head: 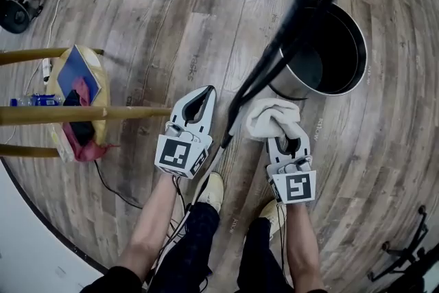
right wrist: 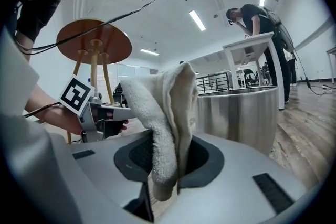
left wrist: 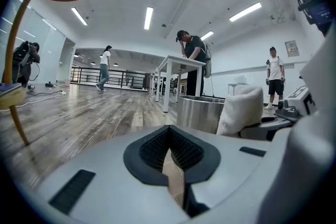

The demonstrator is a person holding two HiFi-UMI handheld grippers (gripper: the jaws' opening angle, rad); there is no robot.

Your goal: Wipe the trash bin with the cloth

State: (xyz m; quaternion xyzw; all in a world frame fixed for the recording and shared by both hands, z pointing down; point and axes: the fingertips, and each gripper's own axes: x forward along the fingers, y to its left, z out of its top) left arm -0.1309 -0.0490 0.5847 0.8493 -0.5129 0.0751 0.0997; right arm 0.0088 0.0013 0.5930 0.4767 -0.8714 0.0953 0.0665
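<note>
The trash bin [head: 329, 44] is a round steel can with a black inside, standing on the wood floor ahead and to my right. My right gripper [head: 282, 132] is shut on a white terry cloth [head: 271, 119], bunched just short of the bin's near wall. In the right gripper view the cloth [right wrist: 165, 123] stands up between the jaws, with the bin [right wrist: 239, 113] close behind it. My left gripper [head: 204, 94] is shut and holds nothing, left of the cloth. In the left gripper view the bin [left wrist: 202, 113] and cloth [left wrist: 239, 110] lie to the right.
A wooden stool with yellow legs [head: 82, 113] stands at left, over a bag holding a blue book and pink fabric [head: 79, 89]. A black cable [head: 288, 24] crosses in front of the bin. Farther off are a white table [left wrist: 176, 68] and several people.
</note>
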